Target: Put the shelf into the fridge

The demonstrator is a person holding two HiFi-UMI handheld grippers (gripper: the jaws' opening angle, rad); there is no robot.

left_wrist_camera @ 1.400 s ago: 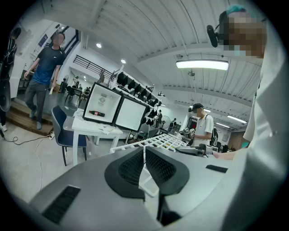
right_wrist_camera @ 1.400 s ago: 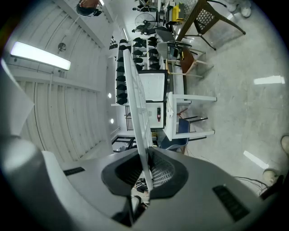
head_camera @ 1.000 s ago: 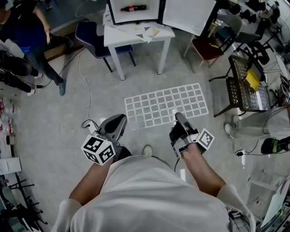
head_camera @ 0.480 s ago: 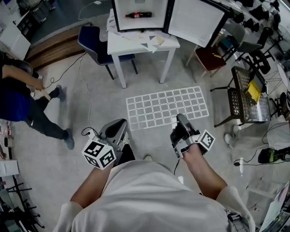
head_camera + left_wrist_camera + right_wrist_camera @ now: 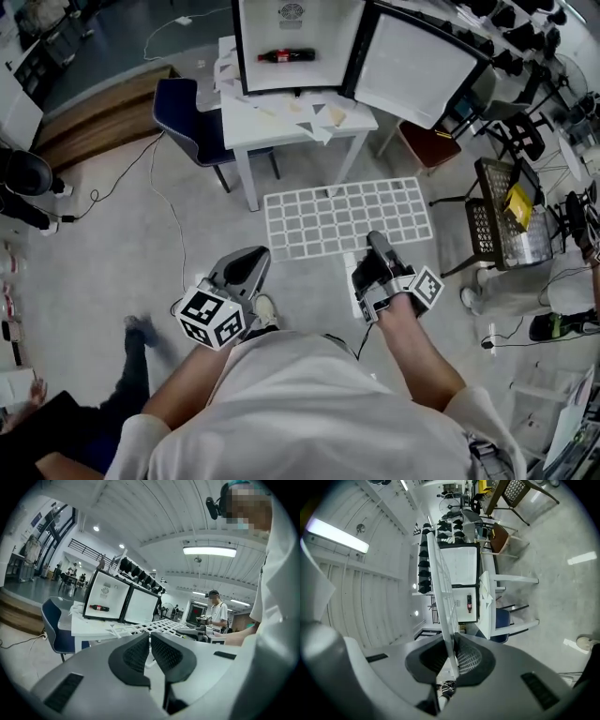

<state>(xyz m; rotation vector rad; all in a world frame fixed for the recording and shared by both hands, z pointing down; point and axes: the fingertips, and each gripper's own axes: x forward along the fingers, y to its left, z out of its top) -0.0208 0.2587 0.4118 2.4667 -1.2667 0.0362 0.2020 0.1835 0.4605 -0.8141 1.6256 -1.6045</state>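
Note:
The shelf (image 5: 347, 217) is a white wire grid, held level in front of me. My right gripper (image 5: 375, 247) is shut on its near edge; in the right gripper view the shelf (image 5: 442, 581) runs edge-on out from between the jaws (image 5: 452, 660). My left gripper (image 5: 251, 260) hangs to the left of the shelf, shut and holding nothing (image 5: 150, 649). The small fridge (image 5: 292, 23) stands on a white table (image 5: 246, 105) ahead, its door (image 5: 417, 67) swung open to the right. A cola bottle (image 5: 286, 54) lies inside it.
A blue chair (image 5: 187, 117) is tucked at the table's left, a brown chair (image 5: 433, 141) at its right. Paper scraps (image 5: 314, 111) litter the tabletop. A black mesh chair (image 5: 502, 220) stands far right. Cables trail over the floor on the left. A person's leg (image 5: 141, 347) shows lower left.
The table and fridge have drawn nearer in the head view. The bystander at the left has moved down to the lower left. The shelf stays in my right gripper.

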